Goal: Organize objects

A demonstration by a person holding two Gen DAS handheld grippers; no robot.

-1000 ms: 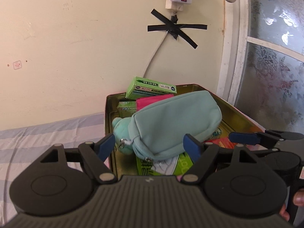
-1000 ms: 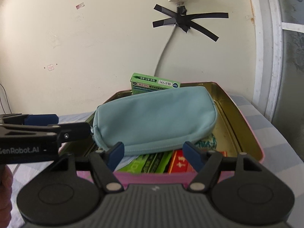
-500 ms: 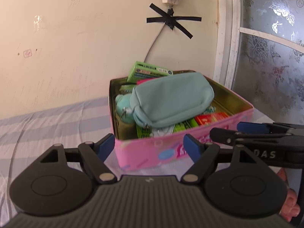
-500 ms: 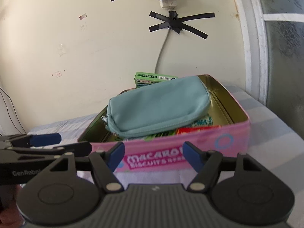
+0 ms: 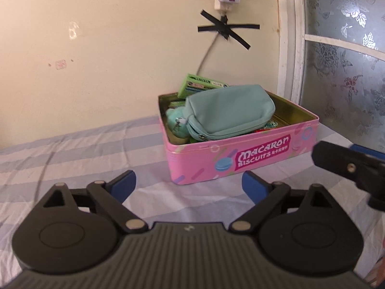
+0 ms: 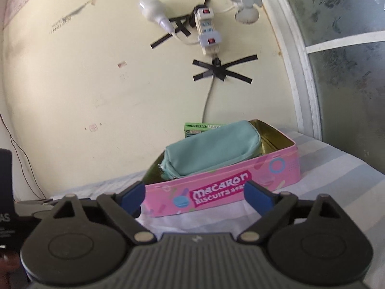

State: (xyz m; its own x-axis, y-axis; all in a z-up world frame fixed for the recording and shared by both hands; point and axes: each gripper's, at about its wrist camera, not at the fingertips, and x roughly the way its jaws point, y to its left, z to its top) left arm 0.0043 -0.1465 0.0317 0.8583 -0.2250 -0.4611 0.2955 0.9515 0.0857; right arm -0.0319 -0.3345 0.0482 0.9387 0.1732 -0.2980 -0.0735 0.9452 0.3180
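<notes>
The teal pouch (image 5: 229,110) lies on top of the boxes in the pink tin (image 5: 240,159), at about 1 o'clock from the left gripper (image 5: 189,185). Both it and the right gripper (image 6: 196,196) stand wide and empty. The pouch looks soft, light and squashy, so I'd pinch it across its middle, clear of the zip

Both views were bright with soft daylight, apparently from the frosted window (image 5: 346,55) at the right of the frame. The cream wall (image 5: 96,60) was evenly lit, with a small glare patch at upper left in the left wrist view. Shadows were soft under the pink tin (image 5: 240,161). Fisheye bending curved the window frame (image 6: 298,67) strongly in both. Slight motion blur softened the whole right wrist view; frame corners were vignetted dark.
</notes>
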